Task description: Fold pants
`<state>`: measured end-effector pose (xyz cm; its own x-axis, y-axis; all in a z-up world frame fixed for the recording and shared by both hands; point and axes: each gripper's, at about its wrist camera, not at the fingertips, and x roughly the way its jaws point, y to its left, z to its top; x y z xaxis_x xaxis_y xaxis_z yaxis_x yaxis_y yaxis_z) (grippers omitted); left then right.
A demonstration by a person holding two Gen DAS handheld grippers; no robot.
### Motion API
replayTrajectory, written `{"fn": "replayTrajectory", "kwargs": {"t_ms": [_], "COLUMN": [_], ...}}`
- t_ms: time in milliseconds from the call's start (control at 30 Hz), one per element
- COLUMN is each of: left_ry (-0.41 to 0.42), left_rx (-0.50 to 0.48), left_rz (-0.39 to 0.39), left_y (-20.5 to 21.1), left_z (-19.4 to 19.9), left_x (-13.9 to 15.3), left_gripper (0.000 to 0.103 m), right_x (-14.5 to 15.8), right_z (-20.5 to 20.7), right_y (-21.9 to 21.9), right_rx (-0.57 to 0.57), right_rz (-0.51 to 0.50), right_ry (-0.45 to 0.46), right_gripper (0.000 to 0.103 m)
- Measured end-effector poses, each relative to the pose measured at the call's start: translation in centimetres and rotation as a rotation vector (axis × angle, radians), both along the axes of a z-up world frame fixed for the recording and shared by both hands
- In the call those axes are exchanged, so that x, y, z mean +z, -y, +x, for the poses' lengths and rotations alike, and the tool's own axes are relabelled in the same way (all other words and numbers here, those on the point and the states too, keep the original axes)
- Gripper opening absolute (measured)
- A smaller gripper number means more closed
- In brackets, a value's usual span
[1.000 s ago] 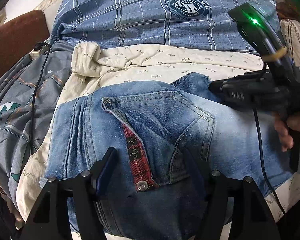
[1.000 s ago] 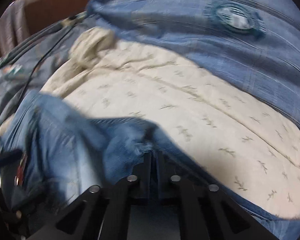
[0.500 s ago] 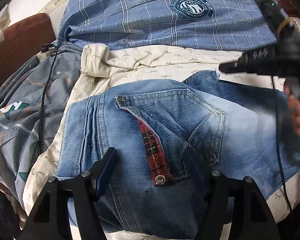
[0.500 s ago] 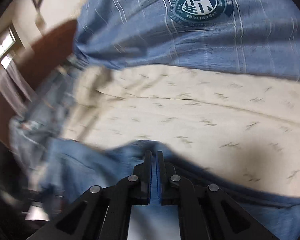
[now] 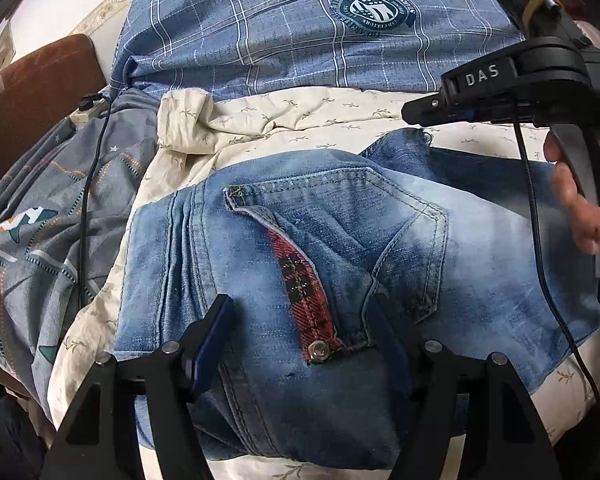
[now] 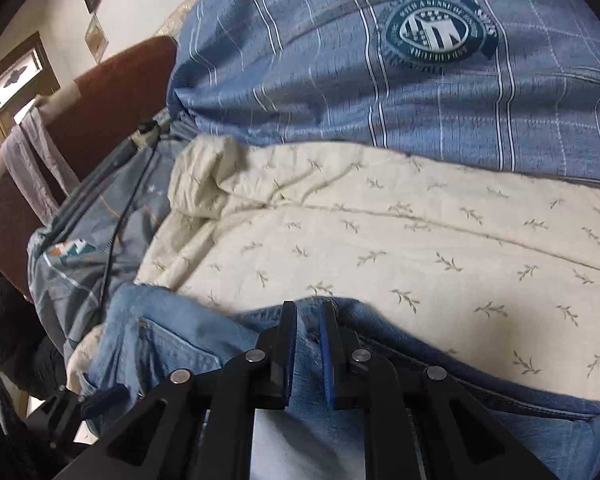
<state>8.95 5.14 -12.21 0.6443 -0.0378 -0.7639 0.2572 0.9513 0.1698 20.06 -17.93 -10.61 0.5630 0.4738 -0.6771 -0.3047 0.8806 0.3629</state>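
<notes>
The faded blue jeans [image 5: 268, 264] lie folded on the cream leaf-print sheet [image 5: 300, 116], back pocket and red plaid flap facing up. My left gripper [image 5: 300, 328] is open, its fingers spread wide over the jeans near the pocket button, holding nothing. My right gripper [image 5: 420, 114] hovers above the jeans' far right corner in the left wrist view. In the right wrist view the right gripper [image 6: 308, 320] has its jaws slightly parted over the jeans [image 6: 172, 340] edge, with a narrow gap showing denim between them.
A blue checked duvet [image 5: 300, 32] with a round badge lies at the back. A grey patterned blanket [image 5: 40, 208] with a black cable [image 5: 88, 184] lies at left. A brown headboard [image 5: 36, 92] stands at far left.
My right gripper let go of the jeans' corner, its jaws parting slightly, and lifted up and back. The jeans corner now lies flat. My left gripper stayed open in place.
</notes>
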Motion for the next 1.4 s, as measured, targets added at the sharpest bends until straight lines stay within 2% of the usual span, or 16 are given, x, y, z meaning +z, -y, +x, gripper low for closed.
{"fn": "replayTrajectory", "kwargs": {"t_ms": [233, 333, 400, 433, 467, 533, 633, 733, 833, 867, 900, 967, 1067, 1267, 1333, 1400], "left_ry": [-0.005, -0.008, -0.002, 0.006, 0.021, 0.049, 0.071, 0.043, 0.041, 0.042, 0.04, 0.025, 0.016, 0.058, 0.043, 0.035], "left_rx": [-0.003, -0.005, 0.006, 0.014, 0.025, 0.039, 0.073, 0.096, 0.094, 0.091, 0.091, 0.093, 0.097, 0.106, 0.102, 0.101], "left_rz": [-0.013, -0.026, -0.031, -0.031, -0.027, -0.027, -0.011, -0.02, 0.006, 0.012, 0.011, -0.005, -0.018, 0.03, 0.049, 0.057], "left_y": [-0.1, -0.3, -0.4, -0.4, -0.4, -0.7, -1.0, -1.6, -1.5, -1.4, -1.4, -1.6, -1.8, -1.4, -1.2, -1.0], "left_z": [0.0, 0.0, -0.1, -0.2, -0.4, -0.7, -0.6, 0.0, 0.0, 0.0, 0.1, 0.4, 0.4, -0.2, 0.0, 0.1], "left_x": [0.1, 0.2, 0.4, 0.5, 0.8, 1.3, 1.5, 1.2, 0.9, 0.8, 0.8, 0.7, 0.8, 1.1, 0.6, 0.3], "left_gripper": [0.072, 0.072, 0.072, 0.072, 0.072, 0.072, 0.072, 0.072, 0.072, 0.072, 0.072, 0.073, 0.073, 0.073, 0.073, 0.073], "right_x": [-0.6, 2.6, 3.8, 3.7, 3.2, 2.4, 1.9, 0.4, -1.7, -2.4, -2.8, -3.5, -3.3, -1.3, -2.2, -4.2], "right_z": [-0.1, -2.0, -3.3, -3.5, -3.4, -3.1, -2.2, -0.7, 0.2, 0.5, 0.6, 0.8, 0.9, 0.8, 1.7, 3.0], "right_y": [-0.9, 0.4, 0.8, 0.9, 1.1, 1.4, 1.1, -0.1, -1.3, -1.6, -1.9, -2.9, -2.9, -3.6, -3.3, -2.3], "right_rx": [0.008, 0.01, 0.006, -0.008, -0.03, -0.04, -0.047, -0.027, -0.011, -0.004, 0.005, 0.003, -0.019, -0.071, -0.078, -0.097], "right_rz": [-0.044, 0.067, 0.082, 0.075, 0.078, 0.101, 0.065, -0.003, -0.052, -0.059, -0.073, -0.17, -0.183, -0.203, -0.172, -0.082], "right_ry": [-0.029, 0.101, 0.185, 0.19, 0.171, 0.14, 0.111, 0.039, -0.025, -0.039, -0.049, -0.048, -0.047, 0.071, 0.05, -0.053], "right_gripper": [0.012, 0.013, 0.037, 0.082, 0.093, 0.092, 0.088, 0.062, 0.048, 0.039, 0.034, 0.018, 0.015, 0.015, 0.015, 0.017]}}
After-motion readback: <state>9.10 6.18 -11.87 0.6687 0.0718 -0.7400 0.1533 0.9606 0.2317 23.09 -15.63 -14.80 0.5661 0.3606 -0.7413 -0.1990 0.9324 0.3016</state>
